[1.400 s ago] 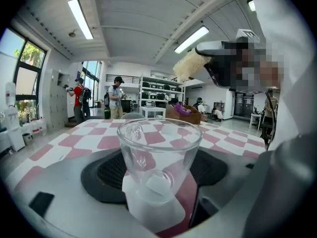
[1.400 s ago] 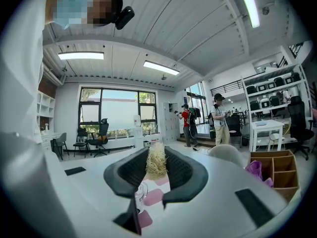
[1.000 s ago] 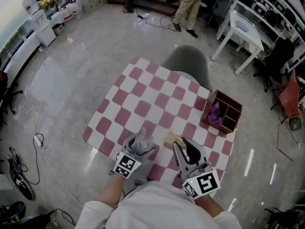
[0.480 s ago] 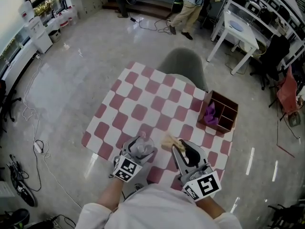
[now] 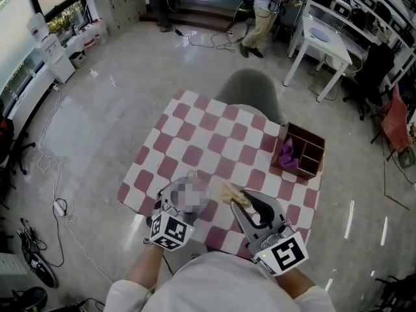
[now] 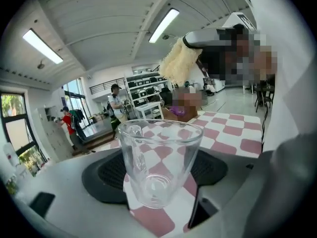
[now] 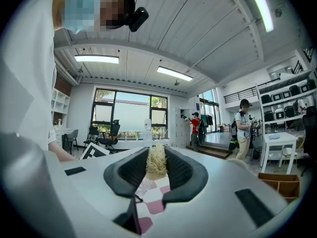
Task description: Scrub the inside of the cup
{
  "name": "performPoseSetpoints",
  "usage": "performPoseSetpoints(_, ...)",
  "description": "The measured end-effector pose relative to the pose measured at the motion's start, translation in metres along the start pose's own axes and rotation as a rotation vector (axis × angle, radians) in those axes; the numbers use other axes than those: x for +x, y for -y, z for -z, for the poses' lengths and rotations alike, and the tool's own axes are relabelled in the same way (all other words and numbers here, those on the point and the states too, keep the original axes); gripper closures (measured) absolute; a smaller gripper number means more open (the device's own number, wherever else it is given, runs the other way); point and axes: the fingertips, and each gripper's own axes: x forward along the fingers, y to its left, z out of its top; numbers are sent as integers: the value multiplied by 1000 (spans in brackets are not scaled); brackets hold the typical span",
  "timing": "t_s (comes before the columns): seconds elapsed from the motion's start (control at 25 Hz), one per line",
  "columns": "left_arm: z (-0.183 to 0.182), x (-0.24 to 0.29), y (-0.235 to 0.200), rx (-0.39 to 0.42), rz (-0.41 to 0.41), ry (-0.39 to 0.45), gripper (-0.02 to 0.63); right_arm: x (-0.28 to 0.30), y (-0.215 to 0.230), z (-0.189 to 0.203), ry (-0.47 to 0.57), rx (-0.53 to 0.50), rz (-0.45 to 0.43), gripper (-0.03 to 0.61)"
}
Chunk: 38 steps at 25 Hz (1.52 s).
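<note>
Checkered table point(image 5: 195, 153) carries a wooden box point(image 5: 312, 156) near its corner

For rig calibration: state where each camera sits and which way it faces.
Head view: on the head, steeply down at checkered table; left gripper, right gripper, forearms show.
Left gripper view: along its jaws clamping the glass cup, across the table.
Right gripper view: along its jaws pinching the scrubber, toward windows.
Shared: all show the scrubber.

Bright ceiling strips and window daylight; floor glare, fisheye edges, mosaic patches.
</note>
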Motion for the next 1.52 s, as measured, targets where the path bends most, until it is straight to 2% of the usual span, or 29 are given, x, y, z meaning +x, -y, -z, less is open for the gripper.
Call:
performPoseSetpoints(0.16, -17, -16, -15, 110, -31, -32, 252, 8, -13, -21, 59, -12, -38, 471)
performPoseSetpoints(0.4, -41, -35, -23, 232, -60, -42, 252, 21, -42, -31, 87, -62, -129, 471)
performPoseSetpoints(0.64, -59, -46, -16, 367, -69, -40, 252, 35, -65, -8, -54, -191, -246, 471)
performPoseSetpoints(0.88, -65, -53, -17, 431, -104, -48, 252, 45, -57, -9, -84, -277, -212, 471)
performPoseSetpoints(1.0, -67, -57, -24, 446, -124, -57, 252, 45, -58, -3, -119, -281, -204, 472)
performPoseSetpoints(1.16, -66, -54, -26, 469, -126, -66, 250, 44, -73, 2, -144, -278, -243, 472)
performPoseSetpoints(1.28, -64, -50, -21, 477, -113, -72, 252, 45, -80, -2, -128, -260, -266, 472)
performPoseSetpoints(1.52, -65, -49, -10, 492, -85, -68, 252, 51, -71, -13, -95, -264, -232, 472)
